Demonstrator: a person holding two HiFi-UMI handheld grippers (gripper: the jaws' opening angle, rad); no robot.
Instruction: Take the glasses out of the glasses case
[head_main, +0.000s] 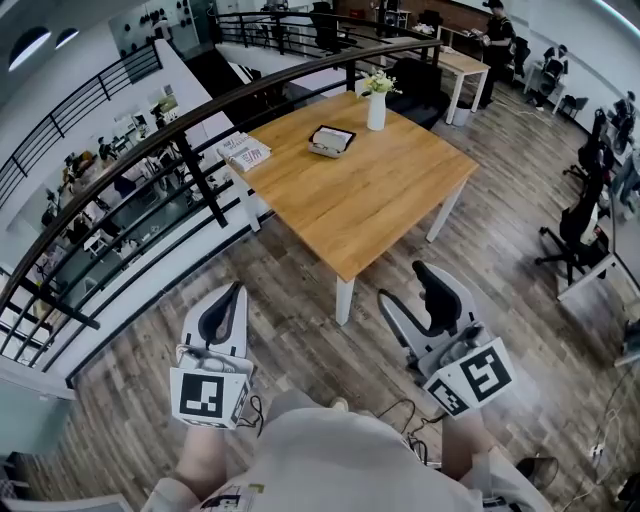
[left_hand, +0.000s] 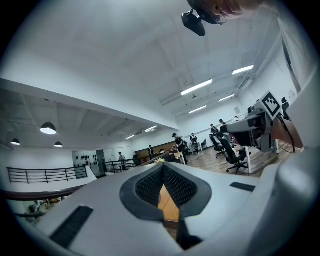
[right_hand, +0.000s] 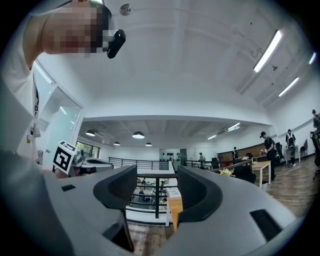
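The glasses case (head_main: 331, 141) is a dark flat box with a pale rim. It lies near the far side of the wooden table (head_main: 370, 205); I cannot make out any glasses in it. Both grippers hang over the floor in front of the table, well short of the case. My left gripper (head_main: 222, 312) (left_hand: 162, 167) is shut, its ribbed pads touching at the tips with nothing between them. My right gripper (head_main: 415, 300) (right_hand: 157, 187) is open, with a wide empty gap between its fingers through which the table's corner shows.
A white vase with flowers (head_main: 376, 106) stands behind the case and a stack of papers (head_main: 243, 151) lies at the table's left corner. A black railing (head_main: 190, 165) runs along the left. Office chairs (head_main: 585, 225) and people stand further off. Cables (head_main: 405, 410) lie on the floor.
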